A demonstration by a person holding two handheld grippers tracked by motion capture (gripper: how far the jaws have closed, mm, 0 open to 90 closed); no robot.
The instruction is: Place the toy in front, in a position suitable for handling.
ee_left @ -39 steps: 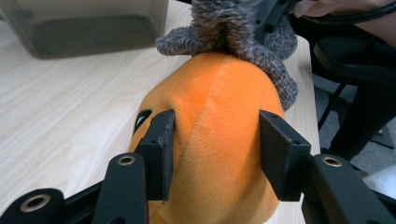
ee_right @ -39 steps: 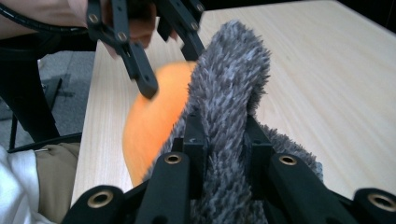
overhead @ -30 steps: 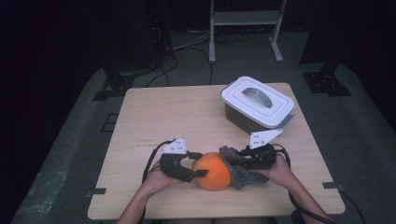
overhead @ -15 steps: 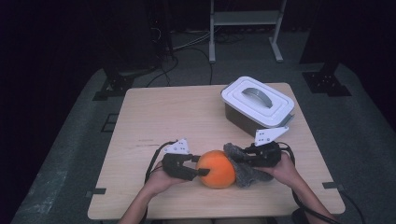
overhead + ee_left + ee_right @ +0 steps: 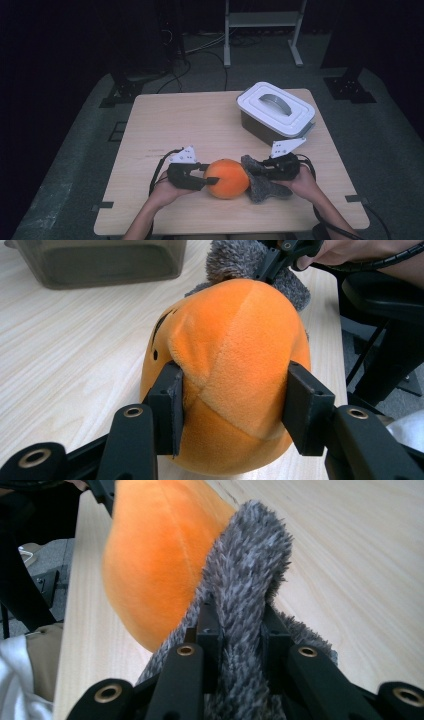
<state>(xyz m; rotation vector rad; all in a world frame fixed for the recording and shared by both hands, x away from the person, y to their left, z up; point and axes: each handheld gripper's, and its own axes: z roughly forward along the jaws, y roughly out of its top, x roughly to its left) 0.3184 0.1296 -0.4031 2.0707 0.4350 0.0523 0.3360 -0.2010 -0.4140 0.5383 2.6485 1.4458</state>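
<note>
Apparently peeling: left tongs clamp the orange plush; right tongs pinch its grey fur piece; pull apart gently, evenly.

Orange plush ball, grey fuzzy fabric, white-lidded grey box, pale wood table.

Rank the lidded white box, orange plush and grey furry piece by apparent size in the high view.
1. Lidded white box, clearly largest, though it sits farther from the camera.
2. Orange plush.
3. Grey furry piece, partly hidden by the right gripper, so its rank against the plush is unsure.
</note>
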